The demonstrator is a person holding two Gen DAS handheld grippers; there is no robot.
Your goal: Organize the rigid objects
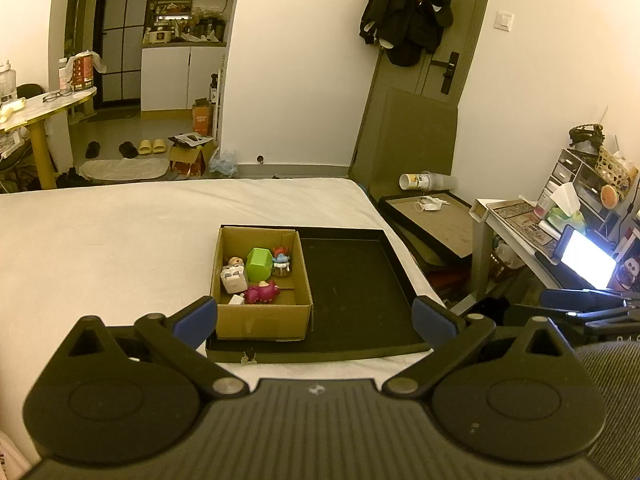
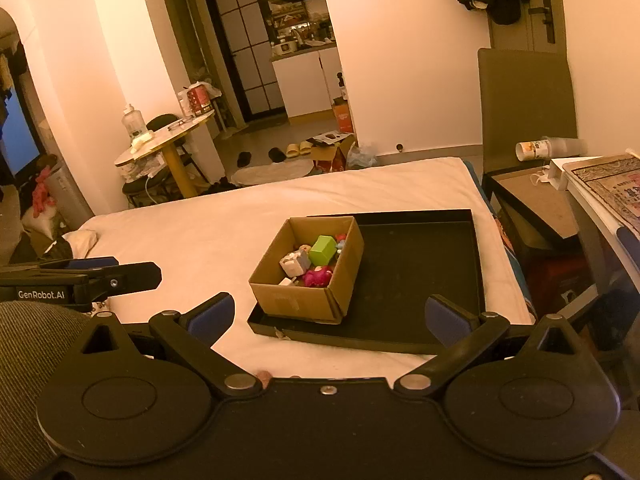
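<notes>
A small cardboard box (image 1: 262,320) (image 2: 296,300) stands in the left part of a black tray (image 1: 360,296) (image 2: 420,272) on the white bed. Inside lie a green block (image 1: 259,263) (image 2: 322,250), a pink toy figure (image 1: 262,293) (image 2: 317,276), a blue-faced figure (image 1: 281,261), a white-grey cube figure (image 1: 232,278) (image 2: 295,262) and a small white piece (image 1: 237,301). My left gripper (image 1: 316,316) is open, held back from the tray's near edge, with nothing between its blue pads. My right gripper (image 2: 330,316) is open too, near the tray's front, empty.
The white bed (image 1: 120,240) (image 2: 200,232) stretches left and far. A side desk with a lit screen (image 1: 586,258) is at the right, a flat framed board (image 1: 436,216) beside the bed. The left gripper's body (image 2: 80,278) shows at left in the right wrist view.
</notes>
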